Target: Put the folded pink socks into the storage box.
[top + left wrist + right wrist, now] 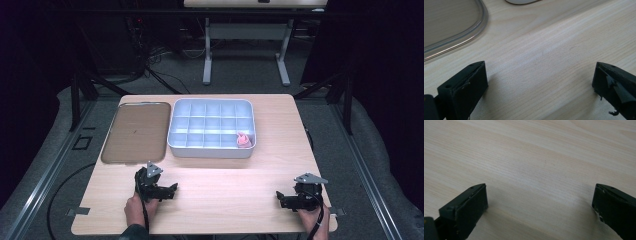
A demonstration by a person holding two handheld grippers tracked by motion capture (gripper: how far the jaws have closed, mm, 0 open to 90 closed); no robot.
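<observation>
While the high view takes in a pink object (242, 140) in the white compartment tray's (211, 150) near right cell, the left gripper (540, 82) sees the brown tray's (477, 30) rim; the right gripper (540, 202) faces bare table (536, 157). Both jaws gape wide, empty.

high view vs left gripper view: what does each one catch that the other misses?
High view alone: the whole white compartment box with a pink object in its near right corner cell, the right gripper at the table's near right, the person's hands and the floor.

Left gripper view alone: a close look at the left gripper, jaws wide apart with bare wood between them.

Both: the brown tray, the box's near edge and the wooden table.
</observation>
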